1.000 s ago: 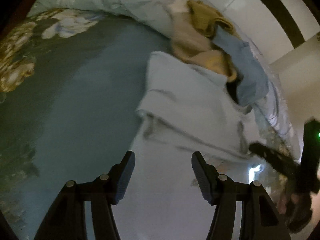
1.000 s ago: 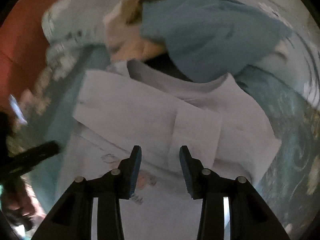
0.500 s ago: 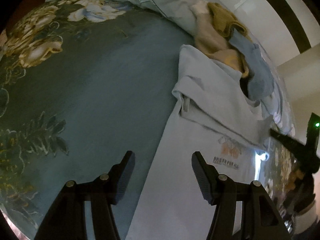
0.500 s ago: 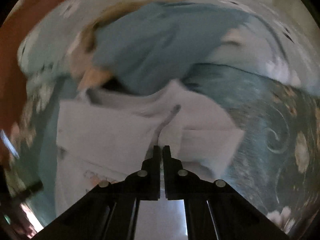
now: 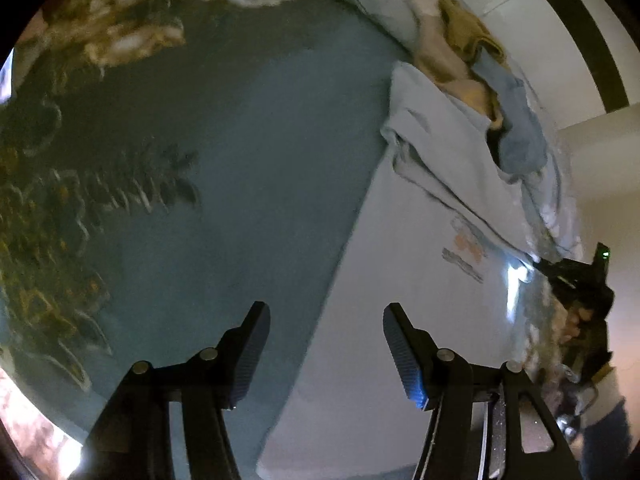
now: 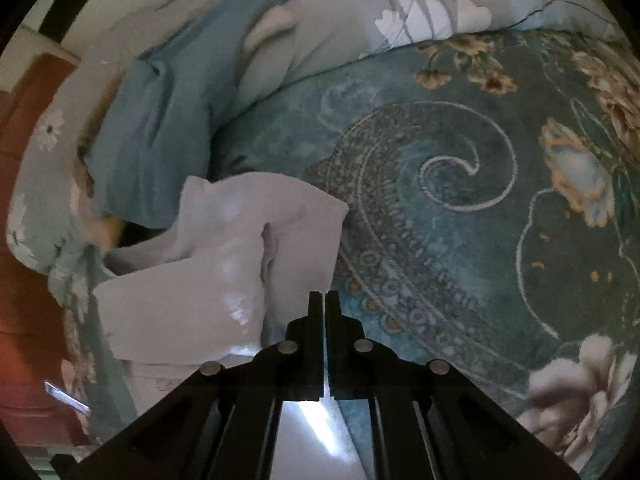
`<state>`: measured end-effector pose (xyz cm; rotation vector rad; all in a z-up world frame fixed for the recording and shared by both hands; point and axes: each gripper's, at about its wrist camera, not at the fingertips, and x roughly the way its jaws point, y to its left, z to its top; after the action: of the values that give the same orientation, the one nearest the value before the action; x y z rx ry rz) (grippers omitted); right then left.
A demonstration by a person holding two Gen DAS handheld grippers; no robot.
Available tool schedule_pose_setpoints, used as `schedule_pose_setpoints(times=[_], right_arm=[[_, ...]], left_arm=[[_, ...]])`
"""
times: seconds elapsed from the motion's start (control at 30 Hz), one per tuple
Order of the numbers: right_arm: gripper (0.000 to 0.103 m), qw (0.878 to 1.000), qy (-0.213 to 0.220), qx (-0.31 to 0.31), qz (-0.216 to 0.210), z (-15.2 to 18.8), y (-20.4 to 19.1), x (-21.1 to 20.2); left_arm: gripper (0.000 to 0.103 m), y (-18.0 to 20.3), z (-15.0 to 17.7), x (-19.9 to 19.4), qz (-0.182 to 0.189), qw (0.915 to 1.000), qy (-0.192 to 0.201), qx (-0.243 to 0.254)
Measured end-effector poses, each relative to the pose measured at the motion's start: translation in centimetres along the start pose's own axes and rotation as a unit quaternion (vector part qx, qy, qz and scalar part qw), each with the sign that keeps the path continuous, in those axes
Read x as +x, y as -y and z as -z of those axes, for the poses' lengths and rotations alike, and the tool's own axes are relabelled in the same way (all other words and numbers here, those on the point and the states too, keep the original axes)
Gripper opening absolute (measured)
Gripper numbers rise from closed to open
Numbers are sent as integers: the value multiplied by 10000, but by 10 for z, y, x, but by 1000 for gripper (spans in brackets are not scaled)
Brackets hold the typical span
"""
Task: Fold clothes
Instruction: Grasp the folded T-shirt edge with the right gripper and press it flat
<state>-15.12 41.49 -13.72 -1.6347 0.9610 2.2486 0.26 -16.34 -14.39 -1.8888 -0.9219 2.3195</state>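
Shirt [image 5: 420,280], pale, lies flat near the bed's [image 5: 260,160] edge, mid-fold. Right gripper [image 6: 324,300] appears clenched on its side edge; left gripper [image 5: 326,320] hovers released. Next move likely requires carrying that edge across.

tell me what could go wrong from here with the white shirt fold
1. The right gripper is shut at the shirt's edge, but whether it holds cloth cannot be told; with no grip the white shirt will not follow.
2. The left gripper is open and holds nothing, so that side may drag and skew the fold.
3. The pile of clothes lies against the shirt's top end and may get pulled along or snag it.
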Motion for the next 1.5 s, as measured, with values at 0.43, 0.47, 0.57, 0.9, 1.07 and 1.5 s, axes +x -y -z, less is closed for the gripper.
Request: schedule_pose_setpoints(times=[0.43,0.47,0.57,0.9,1.07,1.5], right_arm=[[51,9549,-2535,-1516,-290,121,17,-1],[51,9522,-2709,-1384,-294,129,26,2],[52,9487,-2944,-1099,-342,150,42,6],[58,9368,-3169,-1367,-567,194,29,7],[35,9298,-3261,-1540,-740,203,13,12],[6,9427,-2976,-1420,-517,206,15,-15]], left_arm=[[63,4,43,41,524,9911,-1079,584],[63,3,45,44,547,9901,-1137,614],[63,-1,51,44,673,9880,-1216,681],[63,-29,73,44,1550,9720,-1756,173],[60,-42,85,45,1976,9615,-1898,-193],[51,-39,102,6,852,9900,-1094,252]])
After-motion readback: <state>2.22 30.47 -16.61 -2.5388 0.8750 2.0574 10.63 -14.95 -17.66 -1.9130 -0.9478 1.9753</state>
